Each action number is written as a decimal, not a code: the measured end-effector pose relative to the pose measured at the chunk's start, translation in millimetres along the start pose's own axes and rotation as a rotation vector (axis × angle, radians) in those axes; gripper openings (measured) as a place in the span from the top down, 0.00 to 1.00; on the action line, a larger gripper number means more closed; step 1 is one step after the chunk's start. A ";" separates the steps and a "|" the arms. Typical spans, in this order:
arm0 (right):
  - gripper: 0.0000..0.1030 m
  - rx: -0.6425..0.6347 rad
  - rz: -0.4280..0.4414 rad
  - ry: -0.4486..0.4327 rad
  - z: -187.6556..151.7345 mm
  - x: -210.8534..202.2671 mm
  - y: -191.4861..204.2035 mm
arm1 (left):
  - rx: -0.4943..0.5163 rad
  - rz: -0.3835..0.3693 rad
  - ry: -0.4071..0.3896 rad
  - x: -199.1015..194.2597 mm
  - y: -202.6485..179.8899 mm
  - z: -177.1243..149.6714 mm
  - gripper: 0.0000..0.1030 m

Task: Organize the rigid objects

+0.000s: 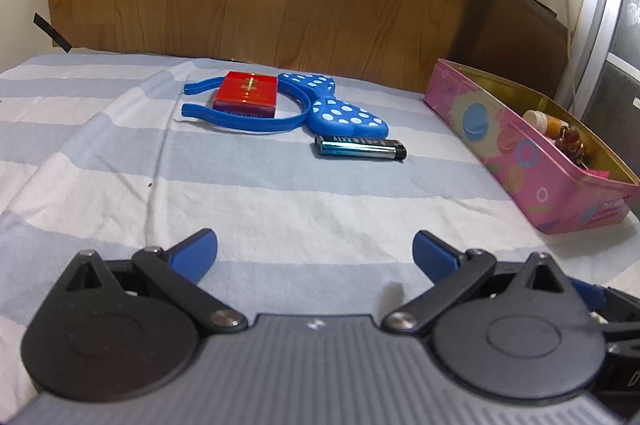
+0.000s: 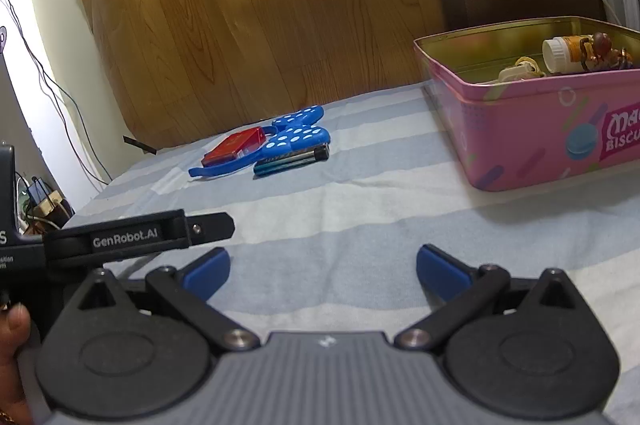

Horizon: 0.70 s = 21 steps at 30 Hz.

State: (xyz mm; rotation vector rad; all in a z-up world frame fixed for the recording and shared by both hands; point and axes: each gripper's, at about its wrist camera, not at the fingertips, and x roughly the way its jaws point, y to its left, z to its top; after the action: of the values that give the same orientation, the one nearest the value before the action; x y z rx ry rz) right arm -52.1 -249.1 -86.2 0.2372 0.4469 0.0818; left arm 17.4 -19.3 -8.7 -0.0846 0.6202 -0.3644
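Striped cloth (image 1: 280, 185) covers a table. Both grippers, left gripper (image 1: 315, 251) and right gripper (image 2: 323, 267), hover low over it with jaws spread wide and nothing between them. Farther back lie a red box (image 1: 247, 94) inside the curve of a blue dotted headband (image 1: 332, 105), and a lighter (image 1: 360, 148) just beside the headband. A pink tin (image 2: 520, 129) at the right holds a small bottle (image 2: 560, 54) and other bits.

Both black two-finger grippers with blue pads, left (image 1: 315, 251) and right (image 2: 323, 267), hover spread wide and empty above the striped cloth (image 1: 280, 197).
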 end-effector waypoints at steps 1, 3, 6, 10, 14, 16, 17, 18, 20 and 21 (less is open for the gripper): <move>0.00 -0.001 -0.001 0.000 0.1 0.0 0.2 | 0.004 0.001 0.001 -0.1 -0.6 -0.2 0.00; 0.00 -0.005 -0.006 0.000 0.0 0.3 1.5 | 0.015 0.003 0.006 -0.4 -2.5 -1.0 0.00; 0.02 -0.020 -0.025 0.002 -0.1 1.2 4.7 | 0.028 0.004 0.011 -0.4 -4.4 -1.7 0.00; 0.07 -0.027 -0.036 -0.003 0.1 0.8 3.8 | 0.027 0.005 0.011 -1.0 -5.0 -2.7 0.00; 0.08 -0.022 -0.034 -0.008 0.2 -0.2 1.3 | 0.028 0.005 0.011 -0.6 -5.0 -2.6 0.00; 0.08 -0.022 -0.034 -0.008 0.4 -0.1 1.1 | 0.029 0.005 0.011 -0.4 -4.8 -2.7 0.00; 0.08 -0.024 -0.035 -0.007 0.3 -0.1 1.6 | 0.029 0.005 0.011 -0.4 -4.8 -2.8 0.00; 0.08 -0.025 -0.035 -0.007 0.3 -0.1 1.3 | 0.029 0.006 0.011 -0.5 -5.4 -3.0 0.00; 0.08 -0.024 -0.037 -0.008 0.0 -0.2 2.3 | 0.029 0.007 0.011 -0.7 -5.8 -3.2 0.00; 0.08 -0.023 -0.036 -0.008 0.0 -0.2 2.3 | 0.029 0.008 0.011 -0.8 -6.0 -3.3 0.00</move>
State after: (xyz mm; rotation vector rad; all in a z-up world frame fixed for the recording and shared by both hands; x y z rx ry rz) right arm -52.3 -246.9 -85.5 0.2068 0.4423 0.0504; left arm 13.0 -24.5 -9.9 -0.0528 0.6258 -0.3664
